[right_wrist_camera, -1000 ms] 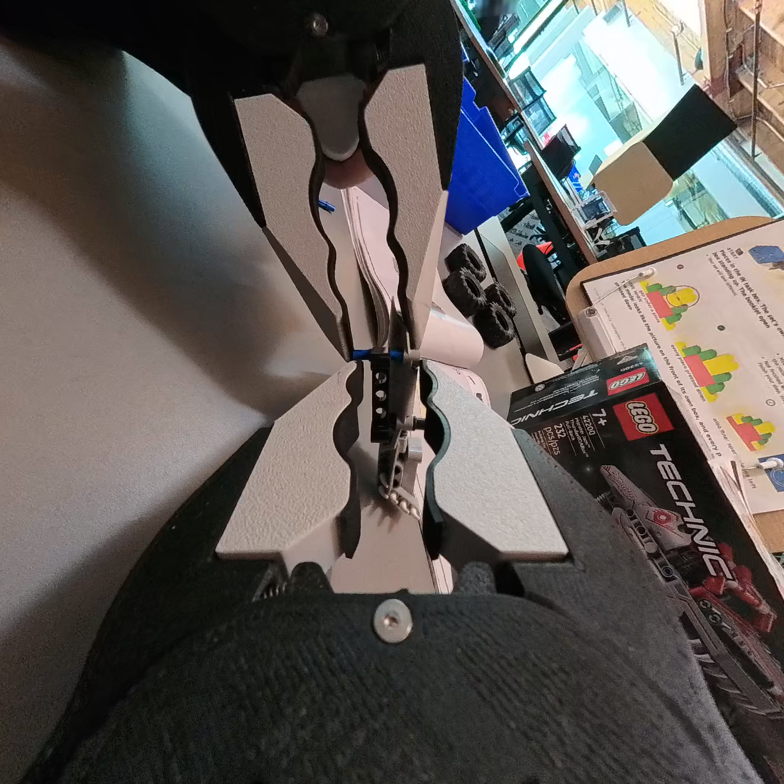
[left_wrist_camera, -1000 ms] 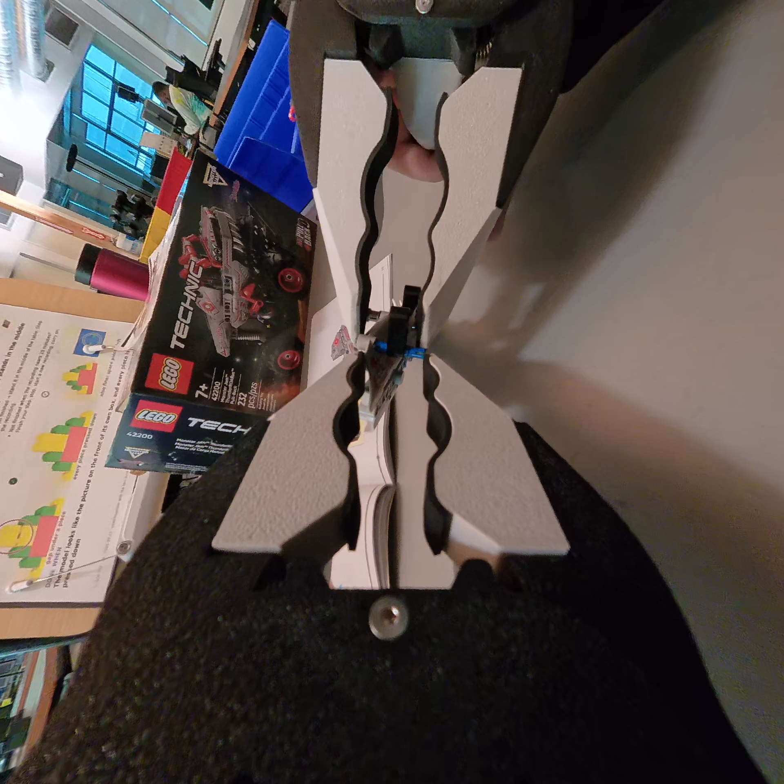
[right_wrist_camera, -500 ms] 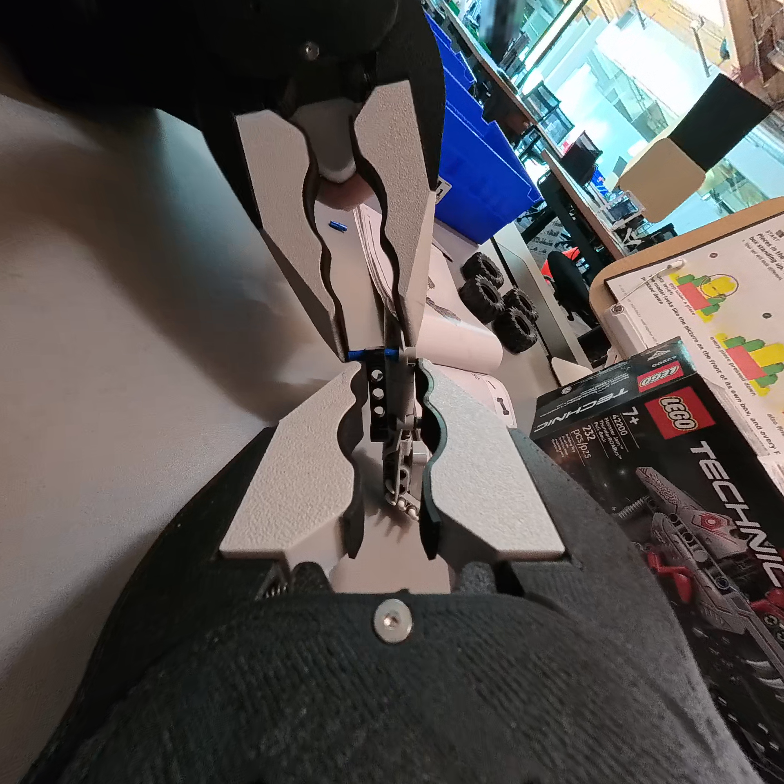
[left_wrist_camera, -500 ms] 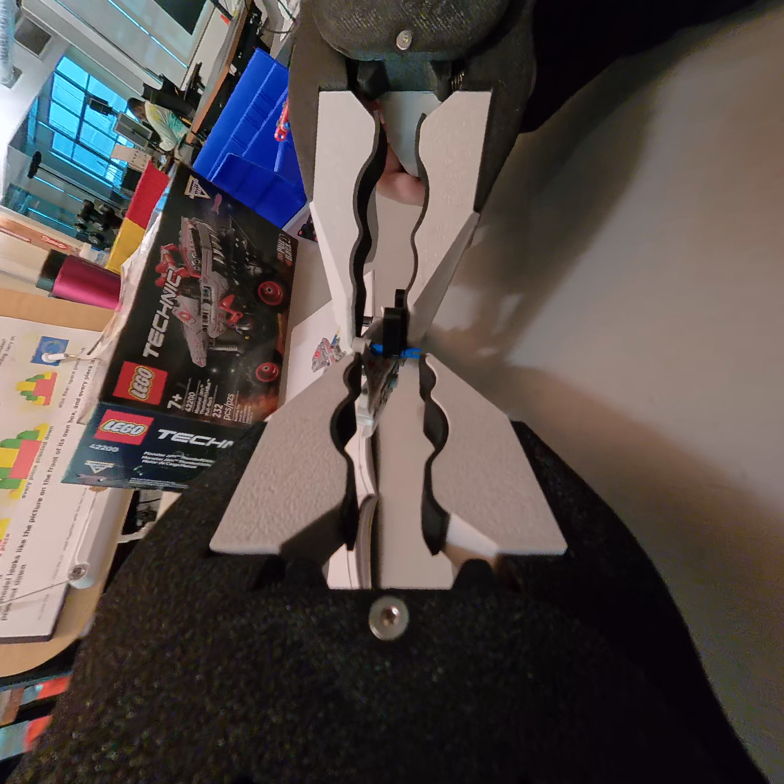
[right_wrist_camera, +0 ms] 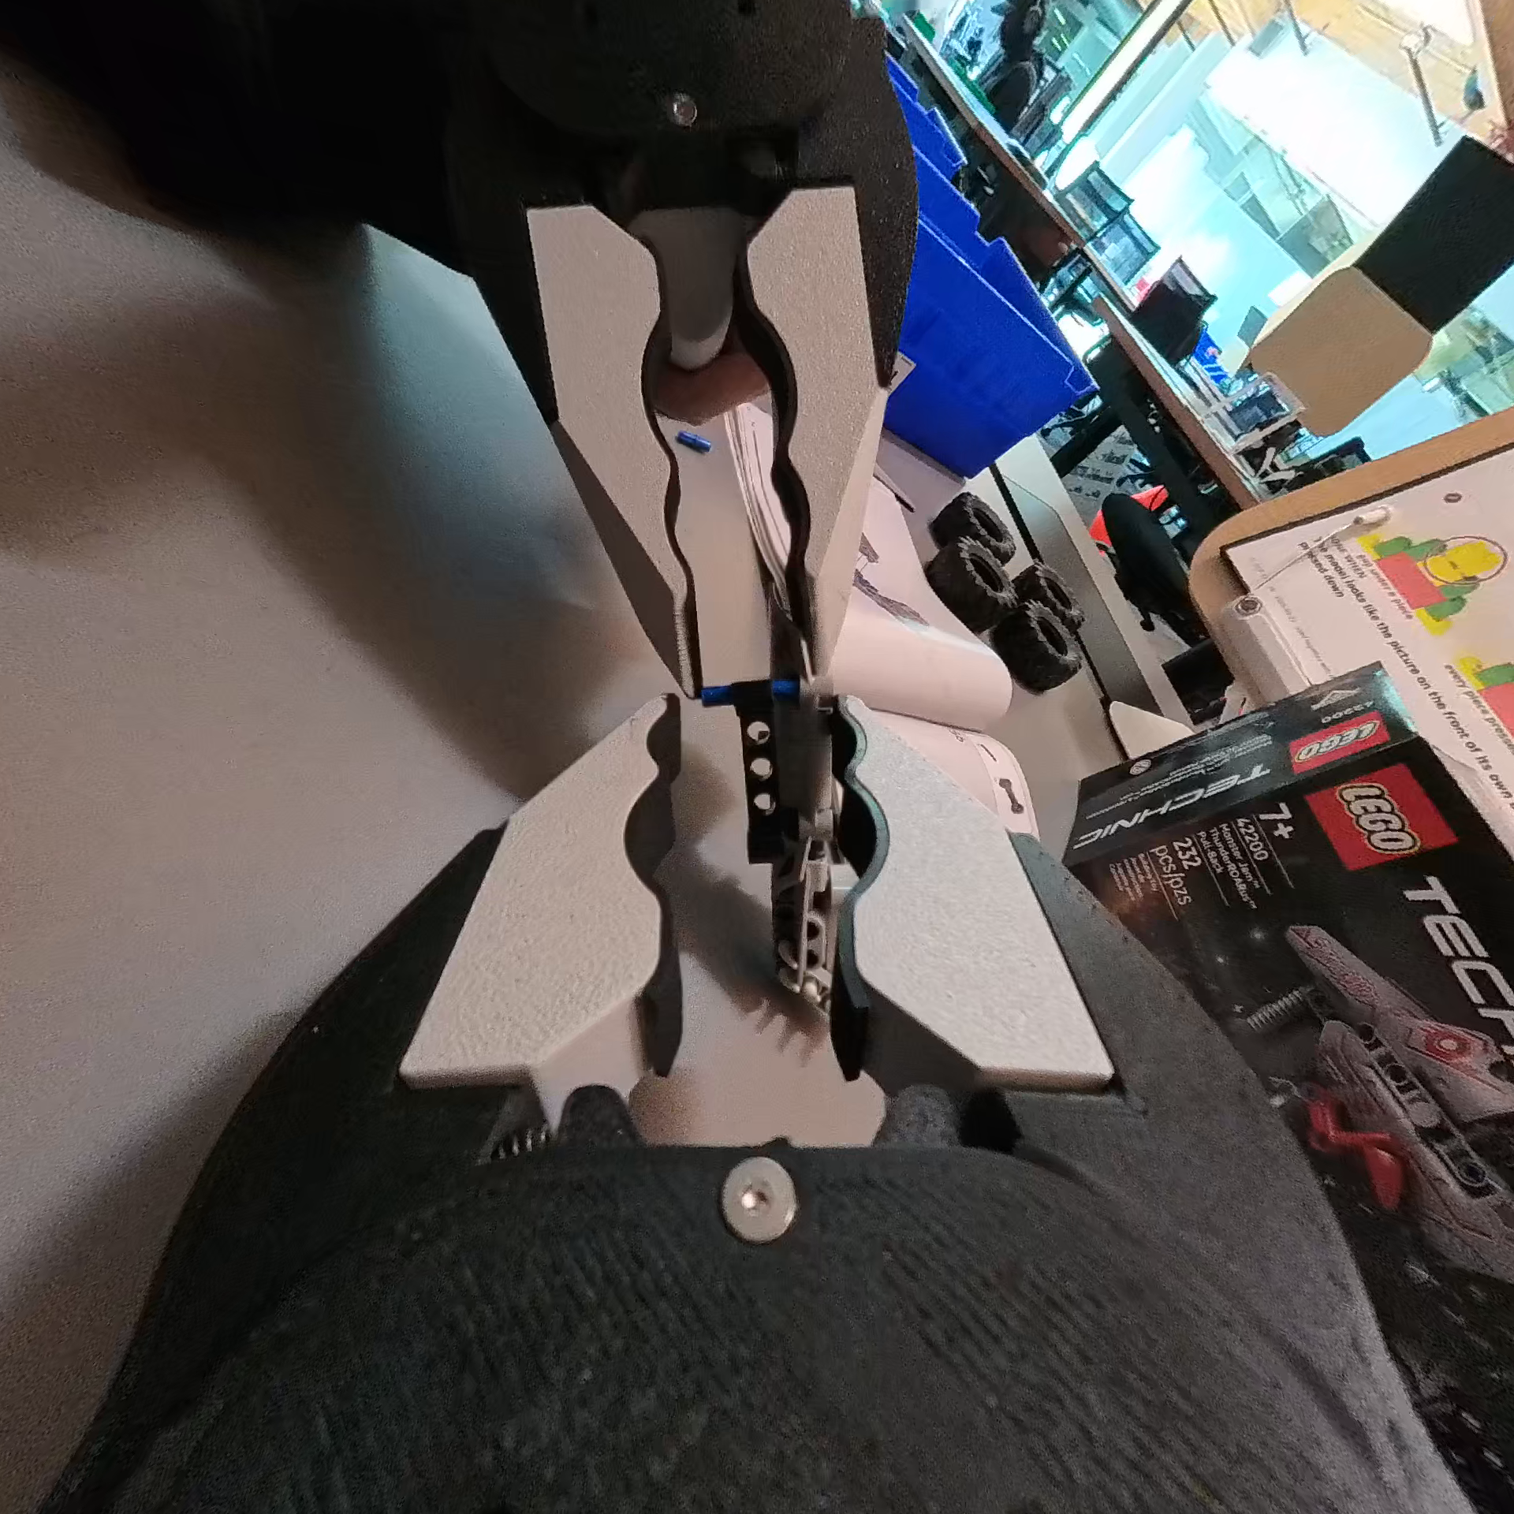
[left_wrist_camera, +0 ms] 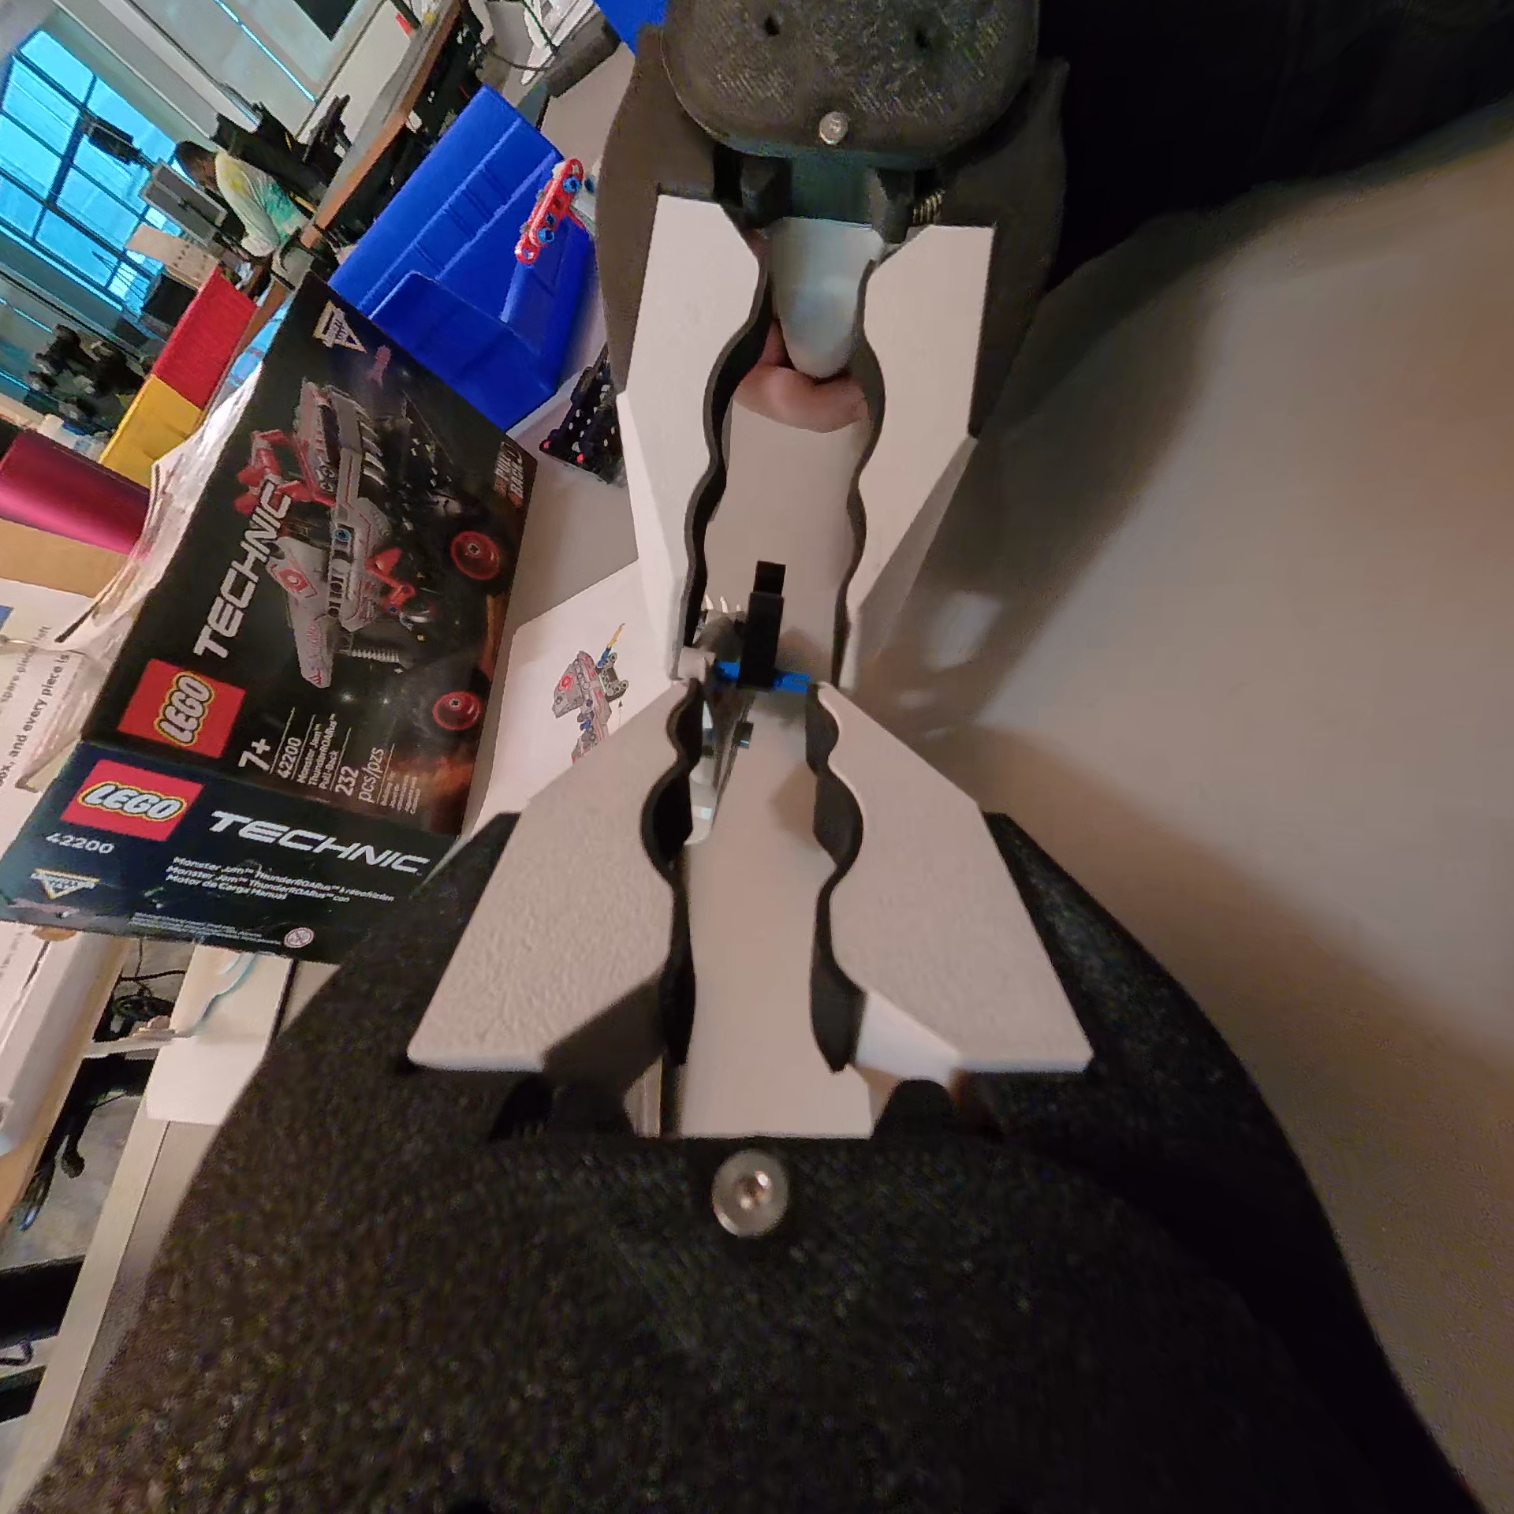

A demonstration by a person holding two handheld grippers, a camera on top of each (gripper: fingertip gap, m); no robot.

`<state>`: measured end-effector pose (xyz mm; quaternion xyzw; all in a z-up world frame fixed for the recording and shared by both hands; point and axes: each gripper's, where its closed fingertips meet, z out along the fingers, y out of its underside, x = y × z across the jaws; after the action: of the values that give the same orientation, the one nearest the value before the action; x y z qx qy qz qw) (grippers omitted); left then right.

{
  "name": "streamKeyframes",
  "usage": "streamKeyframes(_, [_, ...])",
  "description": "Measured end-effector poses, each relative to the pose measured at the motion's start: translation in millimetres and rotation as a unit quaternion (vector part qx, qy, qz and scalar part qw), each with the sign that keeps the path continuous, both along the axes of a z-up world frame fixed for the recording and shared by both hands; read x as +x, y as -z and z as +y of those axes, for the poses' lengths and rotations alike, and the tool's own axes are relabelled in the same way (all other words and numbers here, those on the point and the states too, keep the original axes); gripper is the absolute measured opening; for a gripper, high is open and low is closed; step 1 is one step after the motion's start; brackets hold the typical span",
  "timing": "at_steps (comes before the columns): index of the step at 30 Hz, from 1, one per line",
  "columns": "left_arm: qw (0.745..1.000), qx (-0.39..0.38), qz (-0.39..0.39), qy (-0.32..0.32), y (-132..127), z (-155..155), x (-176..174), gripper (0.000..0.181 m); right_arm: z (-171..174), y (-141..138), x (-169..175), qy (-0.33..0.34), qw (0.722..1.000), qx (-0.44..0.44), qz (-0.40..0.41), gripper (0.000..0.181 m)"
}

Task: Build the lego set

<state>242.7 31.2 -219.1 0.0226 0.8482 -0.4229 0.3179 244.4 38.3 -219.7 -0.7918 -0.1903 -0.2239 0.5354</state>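
Note:
A small lego assembly hangs above the table between my two grippers, which meet tip to tip: a black holed beam [right_wrist_camera: 760, 770], a grey piece [right_wrist_camera: 807, 909] and a blue pin [left_wrist_camera: 758, 677] through the beam's end. My left gripper [left_wrist_camera: 750, 696] is shut across the pin end of the assembly. It shows at the top of the right wrist view [right_wrist_camera: 754, 680]. My right gripper [right_wrist_camera: 758, 709] is a little open around the beam. The grey piece rests against one of its fingers [right_wrist_camera: 901, 901], with a gap on the other side. It shows at the top of the left wrist view [left_wrist_camera: 762, 655].
The lego set's black box [left_wrist_camera: 311, 623] [right_wrist_camera: 1311, 860] lies beside the grippers. The open instruction booklet [left_wrist_camera: 565, 680] is under them. Black tyres [right_wrist_camera: 1008, 590], blue bins [right_wrist_camera: 975, 328] [left_wrist_camera: 475, 270] and a loose blue pin [right_wrist_camera: 693, 441] are farther off. A picture board [right_wrist_camera: 1393, 590] lies past the box. My left and right fingertips are right by each other.
My right gripper's fingers have spread slightly, leaving a gap beside the black beam. My left gripper's fingers keep the same spacing. Both grippers have tilted a little.

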Motion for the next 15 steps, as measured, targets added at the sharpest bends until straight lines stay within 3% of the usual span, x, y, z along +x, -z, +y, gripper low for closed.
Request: streamKeyframes(15, [0.999,0.02,-0.031,-0.019,-0.7,-0.3,6.5,0.022,-1.2,-2.8,4.9,0.02,0.999,-0.005,-0.033,0.033])
